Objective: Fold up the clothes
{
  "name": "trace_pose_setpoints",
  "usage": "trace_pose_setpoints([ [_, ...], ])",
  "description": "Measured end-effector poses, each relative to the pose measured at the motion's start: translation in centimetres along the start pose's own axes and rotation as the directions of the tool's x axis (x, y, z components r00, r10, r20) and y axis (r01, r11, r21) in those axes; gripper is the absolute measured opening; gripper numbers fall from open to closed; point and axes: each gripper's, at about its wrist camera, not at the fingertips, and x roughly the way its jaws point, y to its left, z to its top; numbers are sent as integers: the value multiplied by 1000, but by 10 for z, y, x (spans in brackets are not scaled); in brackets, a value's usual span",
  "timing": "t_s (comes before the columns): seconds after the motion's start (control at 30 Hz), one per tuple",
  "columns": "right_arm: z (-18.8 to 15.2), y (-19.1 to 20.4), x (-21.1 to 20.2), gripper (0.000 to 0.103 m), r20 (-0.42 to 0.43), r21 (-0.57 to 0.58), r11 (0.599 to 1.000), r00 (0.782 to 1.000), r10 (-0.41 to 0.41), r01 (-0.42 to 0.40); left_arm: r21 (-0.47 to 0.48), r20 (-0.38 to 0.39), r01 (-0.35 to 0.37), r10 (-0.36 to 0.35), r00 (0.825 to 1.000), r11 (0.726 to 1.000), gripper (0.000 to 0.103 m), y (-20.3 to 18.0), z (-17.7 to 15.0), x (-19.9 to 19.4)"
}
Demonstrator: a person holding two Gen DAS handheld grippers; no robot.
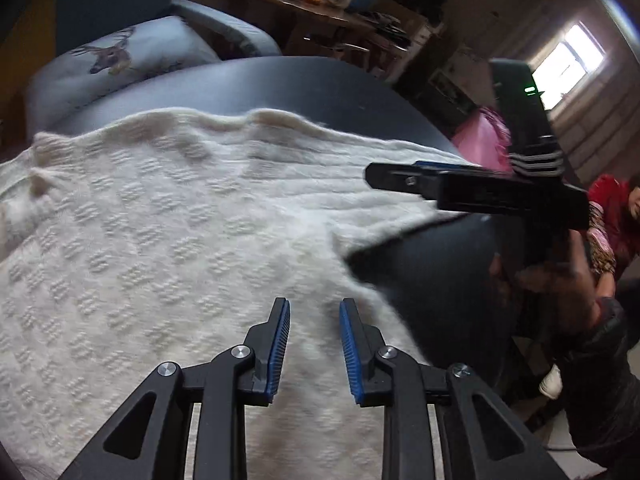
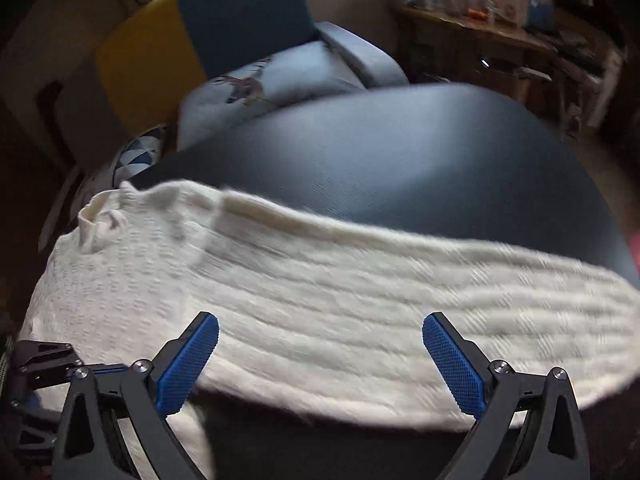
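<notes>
A cream knitted sweater (image 1: 160,216) lies spread on a dark round table (image 1: 304,88). My left gripper (image 1: 315,308) hovers over the sweater's body near its lower edge, open with a narrow gap and nothing between the blue pads. In the right wrist view, one long sleeve (image 2: 400,292) stretches to the right across the table (image 2: 400,152). My right gripper (image 2: 320,332) stands wide open just above that sleeve, holding nothing. From the left wrist view the right gripper (image 1: 374,178) shows side-on over the sleeve, held by a hand (image 1: 560,276).
A grey armchair with a deer-print cushion (image 1: 116,54) stands behind the table. A cluttered wooden side table (image 1: 320,4) is at the back. A pink object (image 1: 484,140) and a seated person in red (image 1: 616,208) are on the right. Bare tabletop lies beyond the sweater.
</notes>
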Motion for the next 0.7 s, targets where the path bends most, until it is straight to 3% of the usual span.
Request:
trace_pose_setpoints([
  [0.17,17,40,29,103,-27,-57,995,996,80,-81,-60,87,-85,90,992,995,24,38,14,-23],
  [0.27,18,53,40,103,-41,-90,995,999,33,-36,-94,108,-125,134,985,988,24,63,39,-27],
  [0.4,19,69,54,103,-57,-136,990,998,-31,23,-72,73,-176,182,981,982,24,88,73,-3],
  [0.47,17,65,59,103,-54,-159,981,991,-119,109,-74,36,-244,247,968,967,24,96,85,19],
  [0.53,14,57,59,103,-30,-134,984,992,-121,116,-74,-1,-312,313,950,947,24,104,98,42],
  [0.6,10,54,56,103,-8,-136,983,993,-121,119,-169,36,-271,280,959,948,24,115,97,38],
  [0.7,9,51,52,103,-5,-136,985,994,-107,105,-164,64,-288,301,951,943,24,111,91,38],
])
